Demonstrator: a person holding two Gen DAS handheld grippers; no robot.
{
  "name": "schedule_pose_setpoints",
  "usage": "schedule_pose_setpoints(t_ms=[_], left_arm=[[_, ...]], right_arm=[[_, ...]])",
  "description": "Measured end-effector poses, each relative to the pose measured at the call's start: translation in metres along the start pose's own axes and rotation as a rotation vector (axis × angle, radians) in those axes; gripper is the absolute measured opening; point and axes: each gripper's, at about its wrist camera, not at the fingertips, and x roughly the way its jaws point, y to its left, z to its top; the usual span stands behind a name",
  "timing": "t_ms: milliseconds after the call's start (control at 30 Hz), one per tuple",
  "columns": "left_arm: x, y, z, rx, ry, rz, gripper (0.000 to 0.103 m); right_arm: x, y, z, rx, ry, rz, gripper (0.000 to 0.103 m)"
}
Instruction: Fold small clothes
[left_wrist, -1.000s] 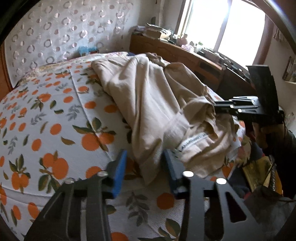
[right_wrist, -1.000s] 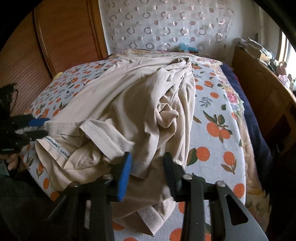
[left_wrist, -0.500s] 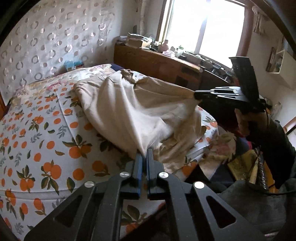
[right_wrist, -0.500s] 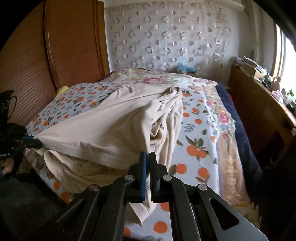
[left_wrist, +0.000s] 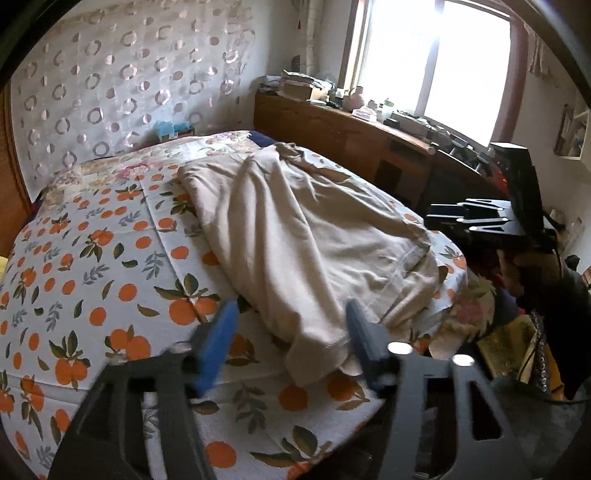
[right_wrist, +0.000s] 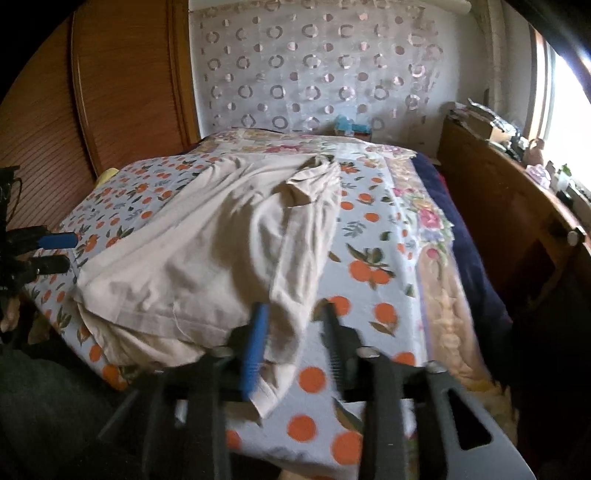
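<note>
Both tongs, left gripper (left_wrist: 290, 325) and right gripper (right_wrist: 293, 325), have just opened, jaws apart over the beige garment's (left_wrist: 306, 236) near hem, bare bedsheet (left_wrist: 92, 266) alongside.

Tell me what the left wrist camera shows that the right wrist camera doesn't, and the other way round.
Only the left wrist view shows the bright window panes and the hand holding the right gripper. Only the right wrist view shows the wooden slatted panel and the dark blue blanket along the bed's edge. Both show the beige garment lying on the orange-print sheet, the circle-patterned curtain, and open jaws, just opened, gripping nothing.
</note>
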Motion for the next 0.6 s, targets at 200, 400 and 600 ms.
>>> schedule_pose_setpoints(t_ms=[200, 400, 600], left_arm=[[0.01, 0.008, -0.005, -0.034, 0.017, 0.015, 0.073], [0.016, 0.009, -0.007, -0.048, 0.027, 0.027, 0.073], [0.017, 0.011, -0.006, -0.051, 0.028, 0.031, 0.073]], right_arm=[[0.029, 0.006, 0.005, 0.013, 0.048, 0.019, 0.041], [0.017, 0.002, 0.007, -0.013, 0.034, 0.024, 0.006], [-0.005, 0.001, 0.003, -0.021, -0.003, 0.03, 0.001]])
